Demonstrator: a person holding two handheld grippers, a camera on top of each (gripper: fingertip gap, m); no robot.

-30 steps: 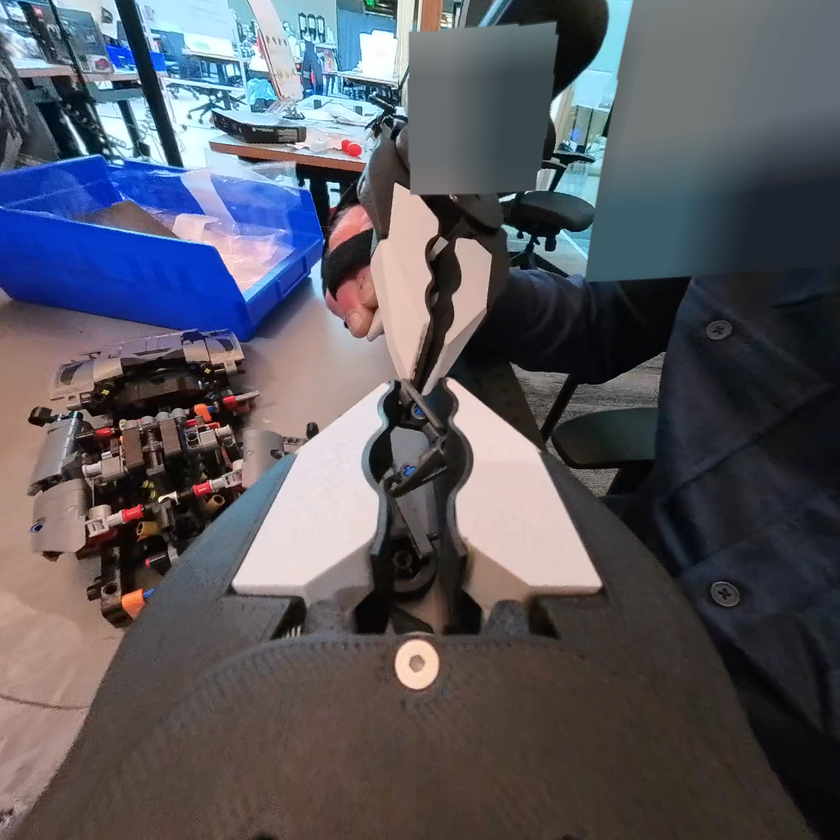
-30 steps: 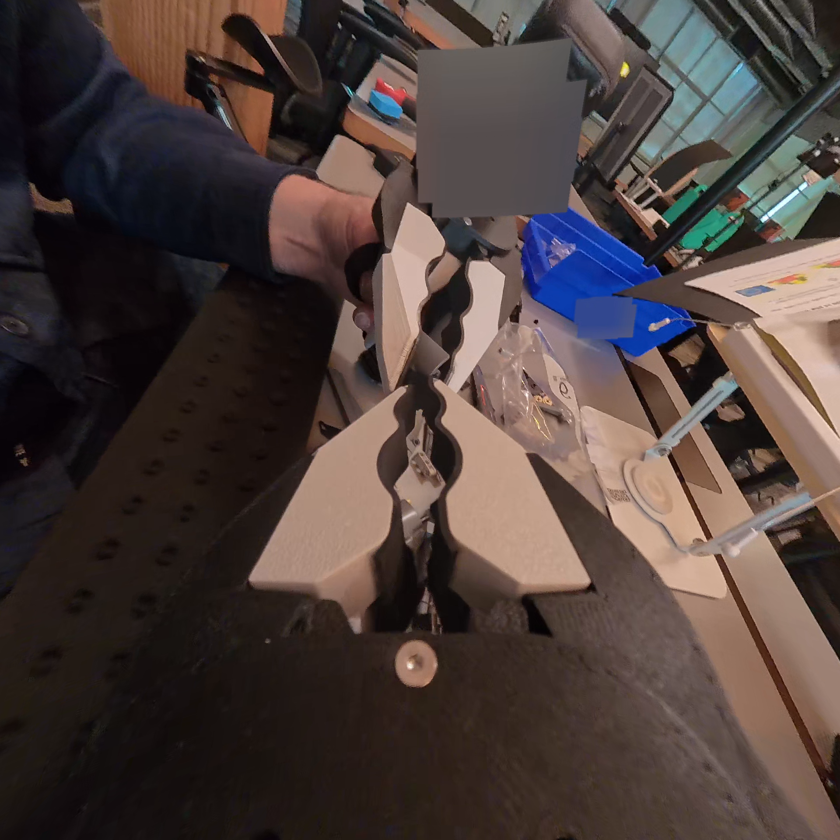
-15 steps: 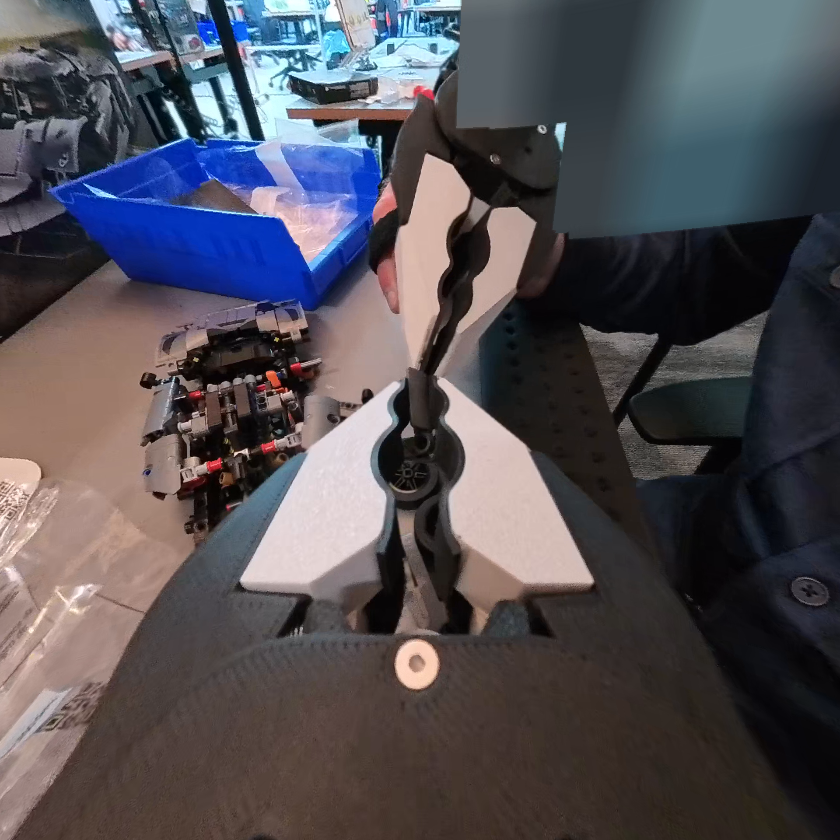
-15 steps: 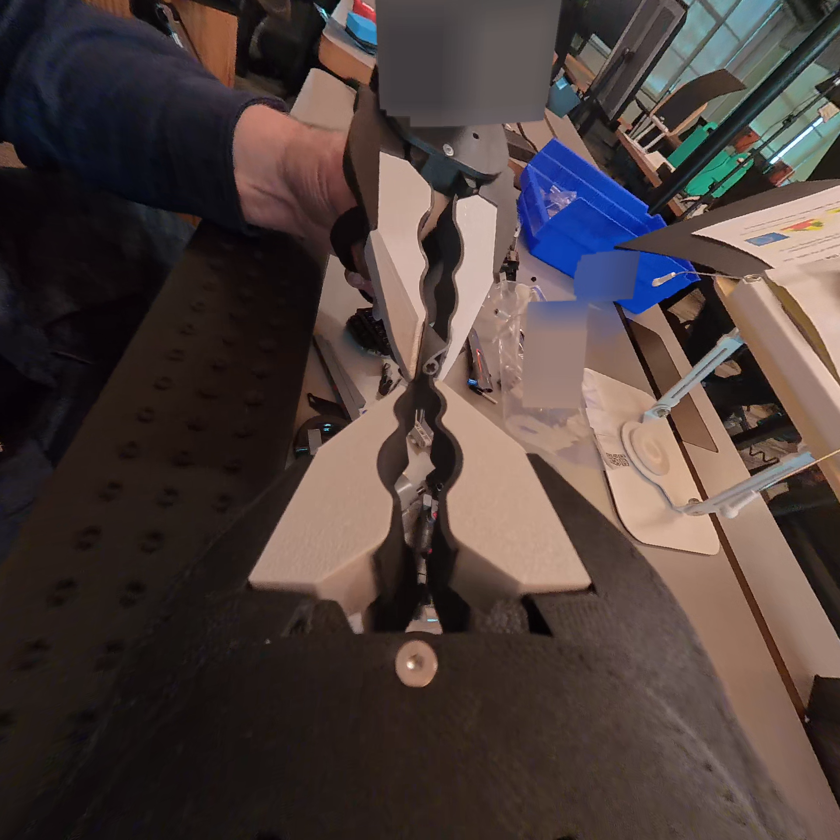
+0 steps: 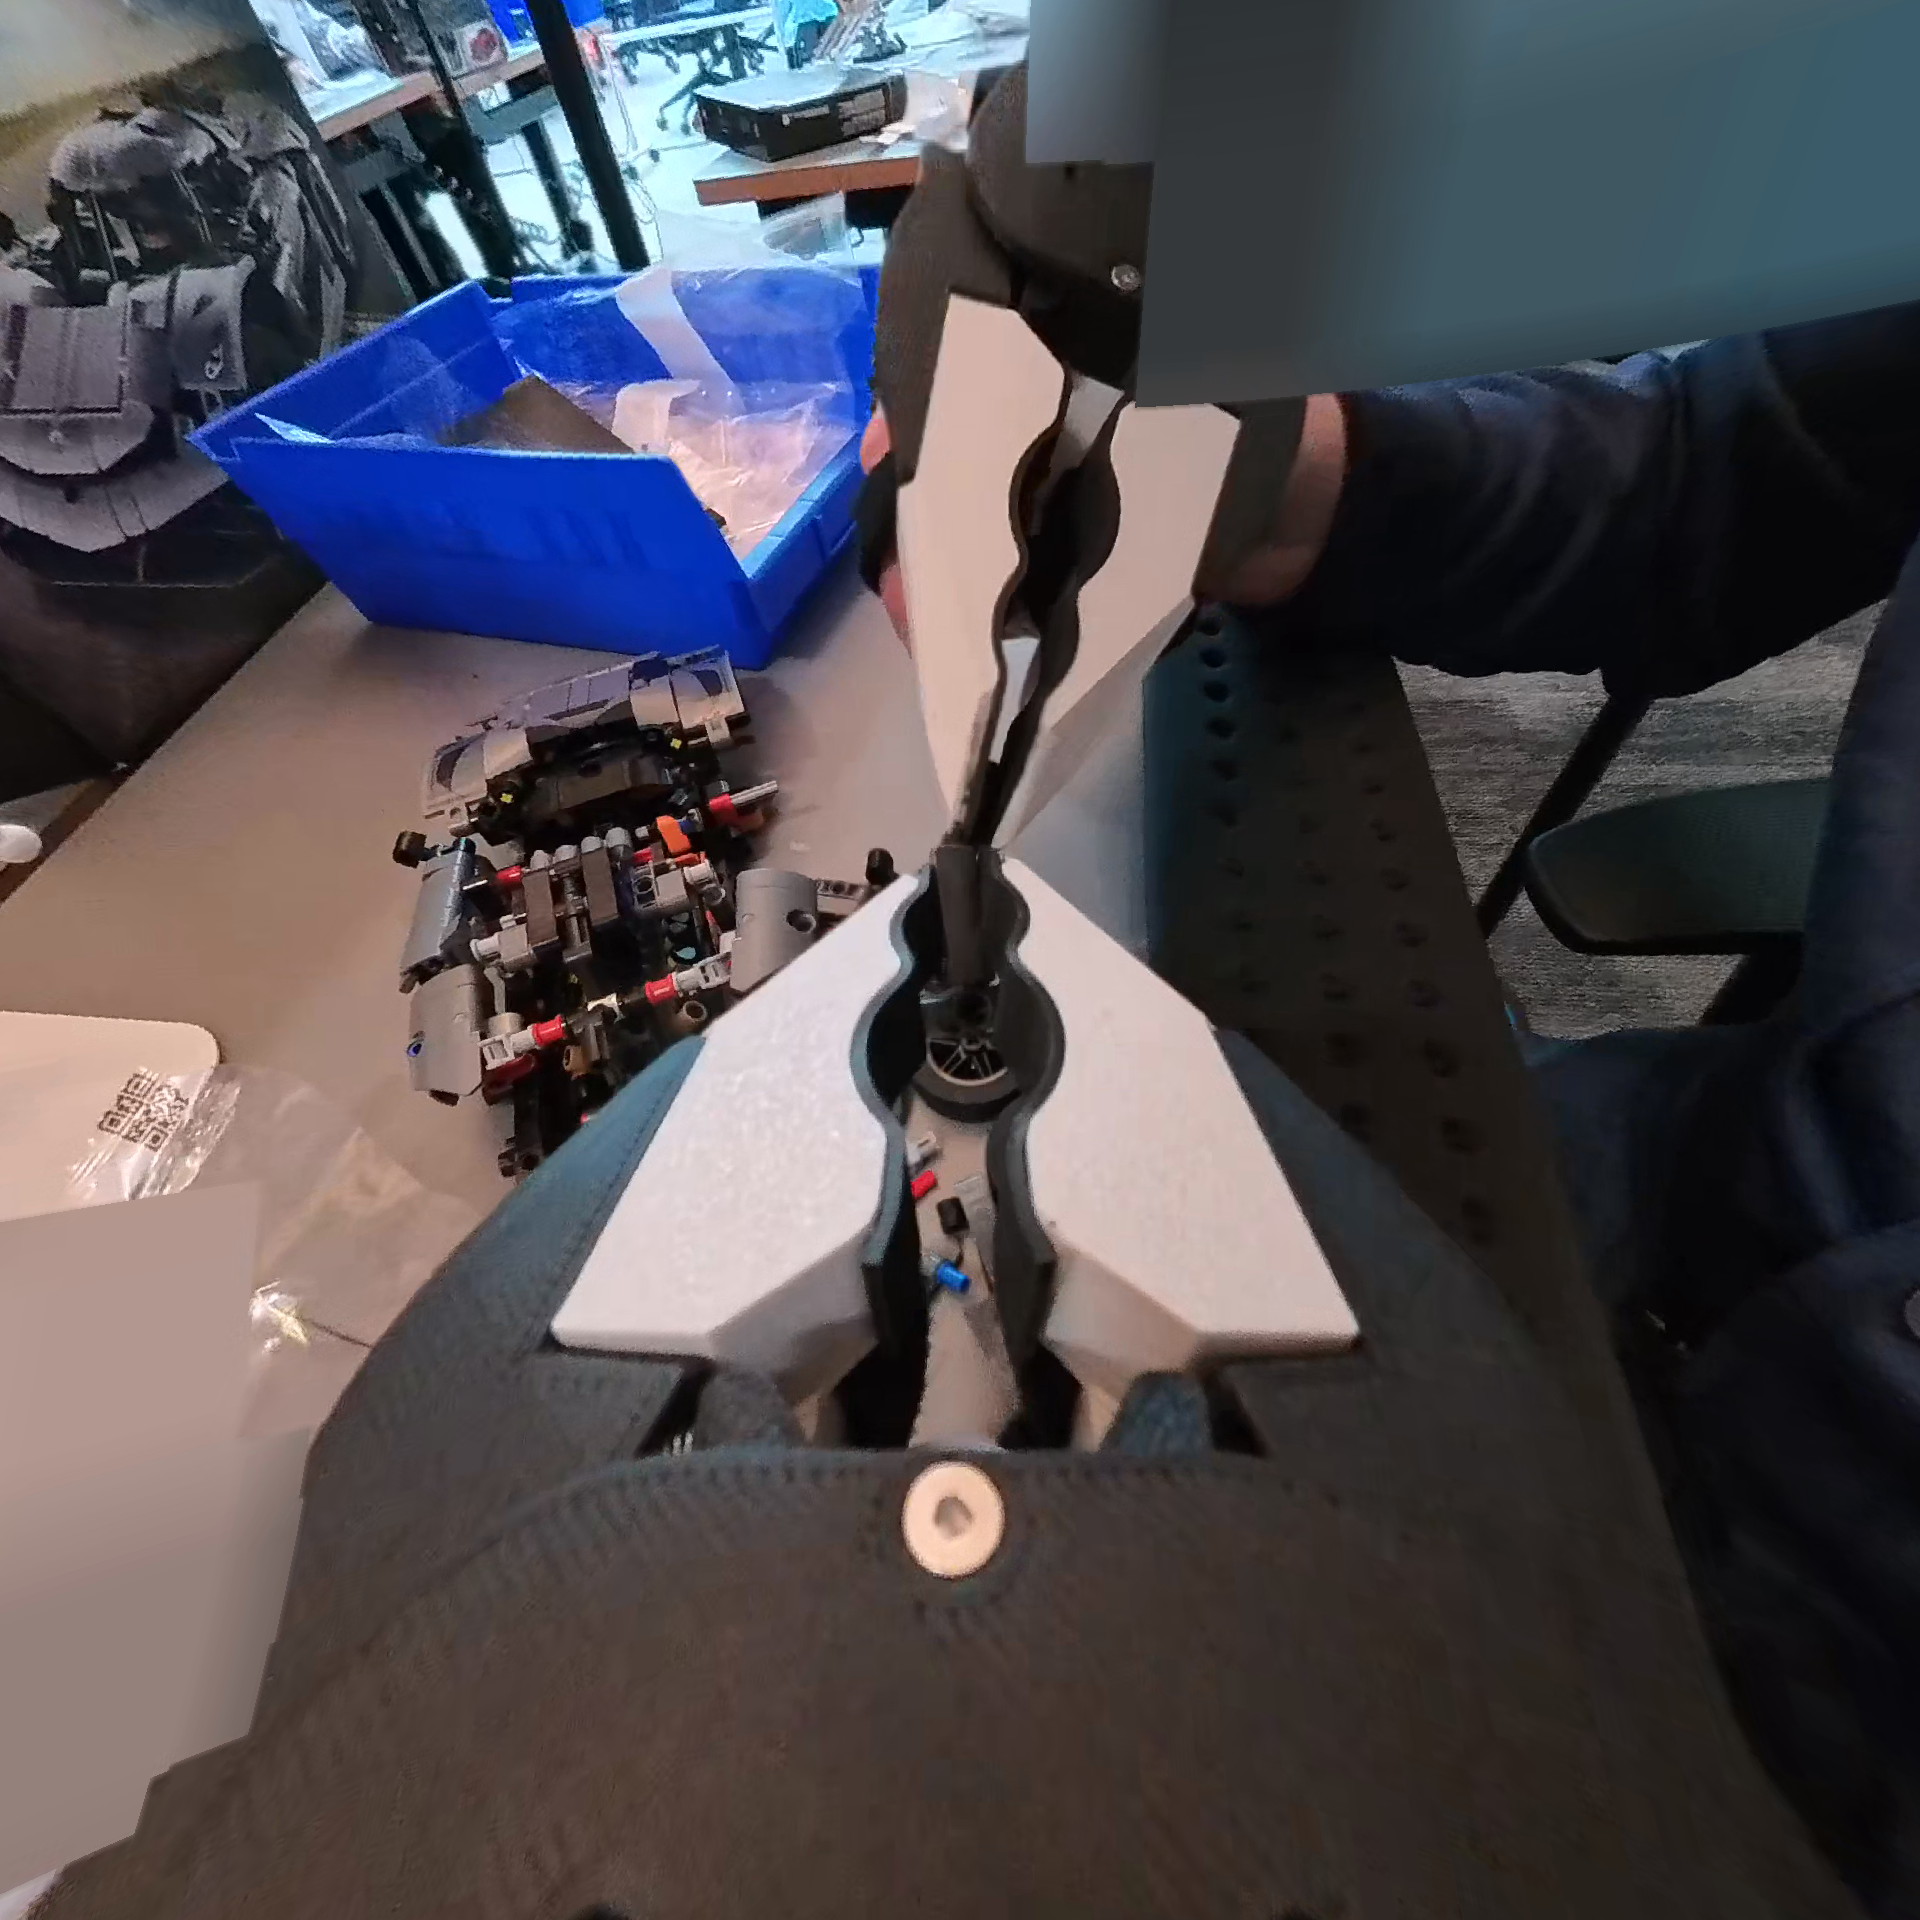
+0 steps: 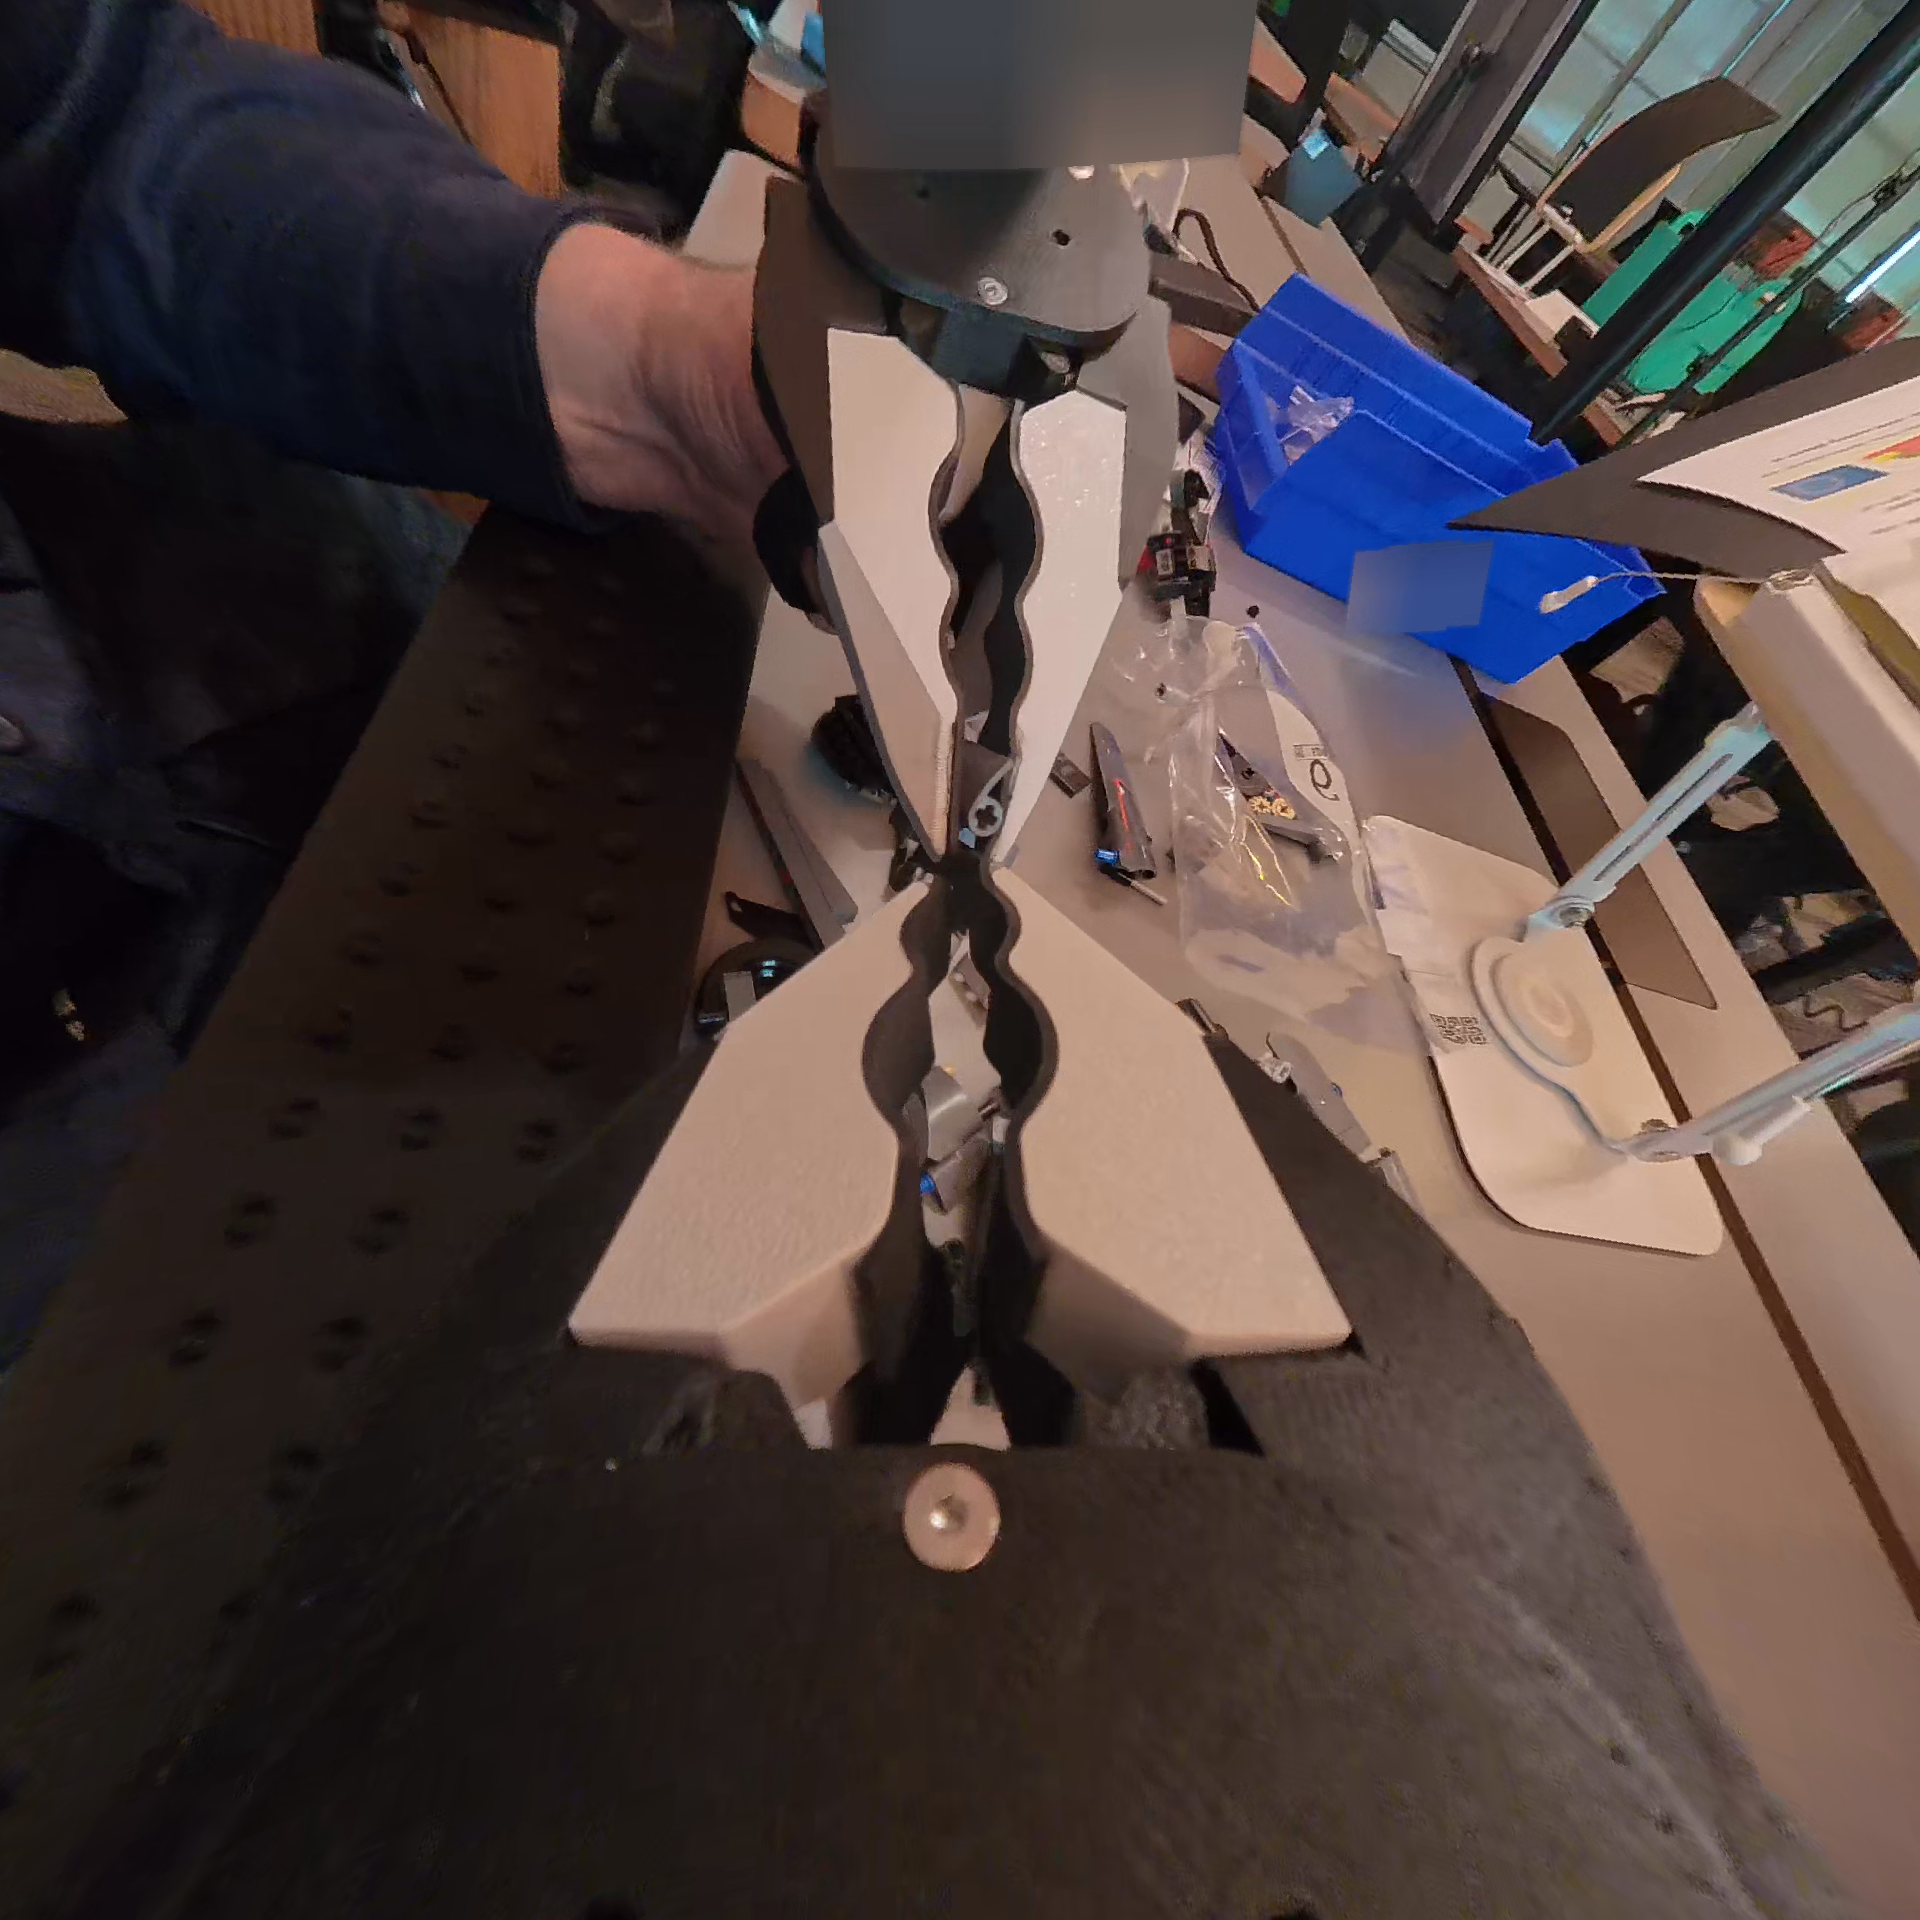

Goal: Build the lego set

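Observation:
My left gripper (image 5: 961,871) is shut on a dark Lego piece (image 5: 961,914) that stands up between its tips. In the right wrist view (image 6: 975,836) the left gripper hangs from above, with a grey piece with an axle hole (image 6: 985,810) at its tips. My right gripper (image 6: 951,891) is shut, with a thin pale Lego piece (image 6: 968,982) in its gap. Its tips (image 5: 982,821) meet the left gripper's tips over the table edge. The partly built grey and black Lego model (image 5: 582,894) lies on the table to the left. A small wheel (image 5: 971,1049) shows through the left fingers' gap.
A blue bin (image 5: 520,520) with plastic bags stands behind the model; it also shows in the right wrist view (image 6: 1371,488). Loose pieces (image 6: 1117,810), clear bags (image 6: 1236,831) and a white stand base (image 6: 1558,1039) lie on the table. A black perforated panel (image 6: 468,935) runs along the table's edge. Less than 4 cm separates the two grippers' tips.
Both grippers stayed tip to tip and swung over the table, so more of it shows now. The dark piece in the left gripper now stands upright at the tips.

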